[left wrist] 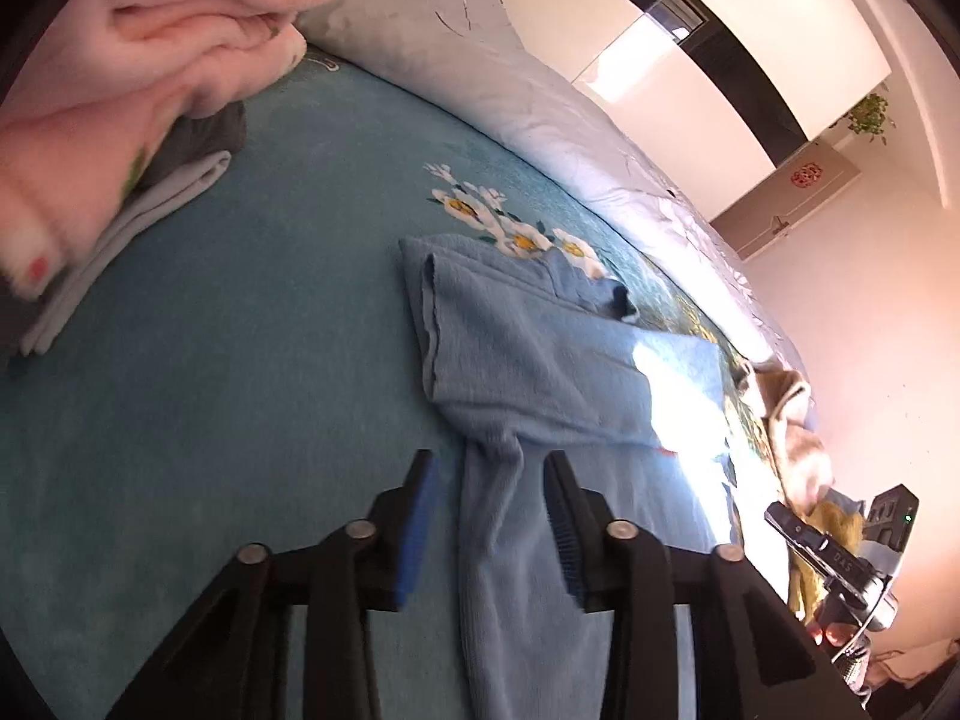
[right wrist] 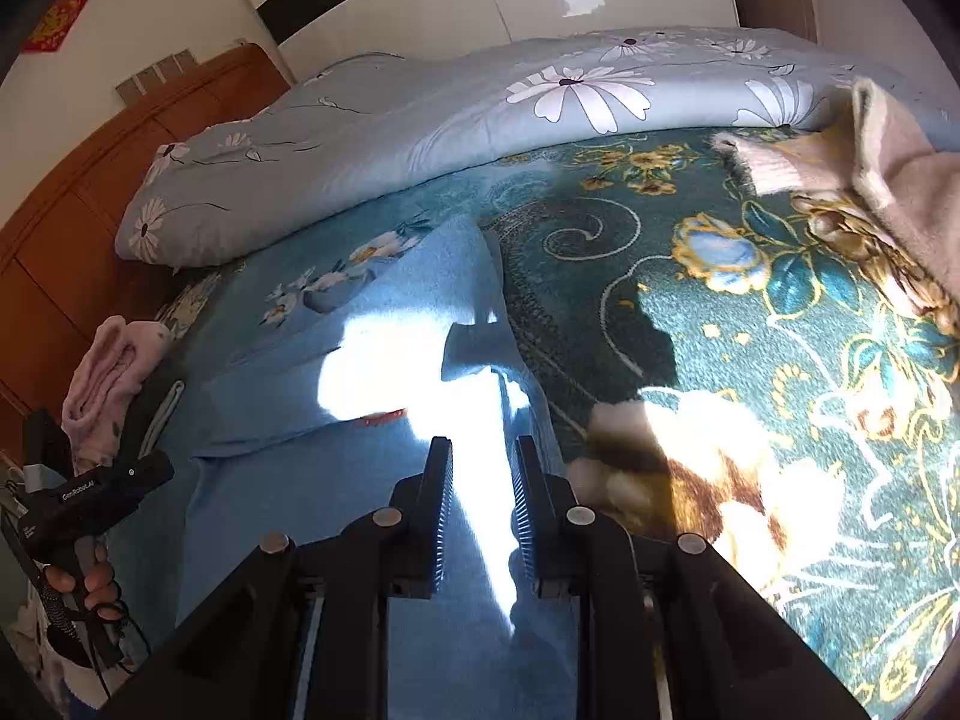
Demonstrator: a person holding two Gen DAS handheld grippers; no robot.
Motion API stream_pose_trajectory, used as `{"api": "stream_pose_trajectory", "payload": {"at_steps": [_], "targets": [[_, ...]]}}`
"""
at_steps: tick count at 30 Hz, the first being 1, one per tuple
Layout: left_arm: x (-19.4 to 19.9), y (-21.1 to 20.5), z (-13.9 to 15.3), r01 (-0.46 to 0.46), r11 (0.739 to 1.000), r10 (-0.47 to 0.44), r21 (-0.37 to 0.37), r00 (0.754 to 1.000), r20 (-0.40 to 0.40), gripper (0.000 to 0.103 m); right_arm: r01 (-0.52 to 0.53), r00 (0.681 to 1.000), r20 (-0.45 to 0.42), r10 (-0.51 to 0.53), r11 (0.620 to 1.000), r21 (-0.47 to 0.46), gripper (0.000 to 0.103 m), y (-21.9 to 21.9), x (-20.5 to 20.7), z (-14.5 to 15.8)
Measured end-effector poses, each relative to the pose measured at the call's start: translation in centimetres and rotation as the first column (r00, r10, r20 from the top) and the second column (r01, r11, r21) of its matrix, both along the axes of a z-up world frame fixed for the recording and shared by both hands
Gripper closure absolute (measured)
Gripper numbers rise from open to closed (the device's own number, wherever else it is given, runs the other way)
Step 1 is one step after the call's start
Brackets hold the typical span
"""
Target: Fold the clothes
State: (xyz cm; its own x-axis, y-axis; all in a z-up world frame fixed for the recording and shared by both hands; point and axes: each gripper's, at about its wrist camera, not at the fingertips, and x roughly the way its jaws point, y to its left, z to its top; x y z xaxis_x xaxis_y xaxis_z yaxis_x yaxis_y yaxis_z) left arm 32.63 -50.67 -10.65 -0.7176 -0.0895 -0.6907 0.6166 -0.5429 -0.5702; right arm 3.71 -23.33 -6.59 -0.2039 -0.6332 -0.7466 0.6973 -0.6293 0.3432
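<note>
You are working over a bed covered by a teal floral blanket [left wrist: 210, 360], with a light blue garment [left wrist: 528, 360] spread on it, partly folded, its upper part doubled over and a bright patch of sunlight falling across it. In the left wrist view, your left gripper [left wrist: 492, 516] points down at the garment's lower part; its jaws stand partly open, with a bunched ridge of the blue fabric rising between the pads, which do not press on it. At ten o'clock in that view sits a stack of folded clothes [left wrist: 138, 90], pink on top, grey beneath. A pale blue flowered quilt [left wrist: 480, 78] lies along the far edge of the bed. At four o'clock your right hand's gripper body shows, near a beige garment [left wrist: 792, 420]. In the right wrist view, your right gripper [right wrist: 480, 504] hovers over the same blue garment [right wrist: 288, 396]; its jaws are narrow, and you cannot tell whether they pinch fabric, since sun glare washes out the gap. At eight o'clock there, your left hand [right wrist: 84, 588] grips its tool's handle.
</note>
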Motion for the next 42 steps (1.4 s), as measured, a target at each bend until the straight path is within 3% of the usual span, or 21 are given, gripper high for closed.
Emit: {"api": "stream_pose_trajectory", "payload": {"at_steps": [2,8,13,17,21,31,35,42], "targets": [[1.4,2.7,0.0,0.046,0.999,-0.046,-0.007,0.999,0.005,0.054,-0.009,0.999,0.032,0.009,1.0,-0.002,0.073,2.4,1.6,-0.6],[4.5,9.0,-1.8,0.145,0.989,-0.145,0.003,0.985,0.091,0.054,-0.006,0.999,0.032,0.004,0.996,0.089,0.071,10.0,6.4,-3.3],[6.7,12.6,-1.7,0.215,0.976,-0.217,0.033,0.972,0.087,0.052,0.116,0.985,0.136,-0.111,0.993,-0.032,0.069,16.6,7.9,-4.7],[6.7,14.0,-1.7,0.228,0.972,-0.232,0.048,0.968,0.095,0.05,0.159,0.974,0.177,-0.139,0.982,-0.099,0.069,18.3,8.5,-5.4],[6.3,15.1,-2.2,0.255,0.959,-0.264,0.121,0.962,0.064,0.049,0.139,0.973,0.205,-0.108,0.98,-0.141,0.069,17.3,8.6,-5.7],[7.5,16.6,-2.0,0.249,0.962,-0.257,0.109,0.964,0.068,0.049,0.055,0.951,0.309,0.021,0.971,-0.234,0.066,15.2,6.8,-6.5],[8.2,16.9,-2.2,0.265,0.955,-0.271,0.131,0.962,0.032,0.049,-0.019,0.94,0.324,0.104,0.967,-0.255,0.066,15.3,6.4,-6.5],[10.3,15.3,-3.1,0.243,0.941,-0.232,0.236,0.97,-0.074,0.051,-0.005,0.935,0.341,0.1,0.963,-0.27,0.069,16.5,4.1,-6.7]]}}
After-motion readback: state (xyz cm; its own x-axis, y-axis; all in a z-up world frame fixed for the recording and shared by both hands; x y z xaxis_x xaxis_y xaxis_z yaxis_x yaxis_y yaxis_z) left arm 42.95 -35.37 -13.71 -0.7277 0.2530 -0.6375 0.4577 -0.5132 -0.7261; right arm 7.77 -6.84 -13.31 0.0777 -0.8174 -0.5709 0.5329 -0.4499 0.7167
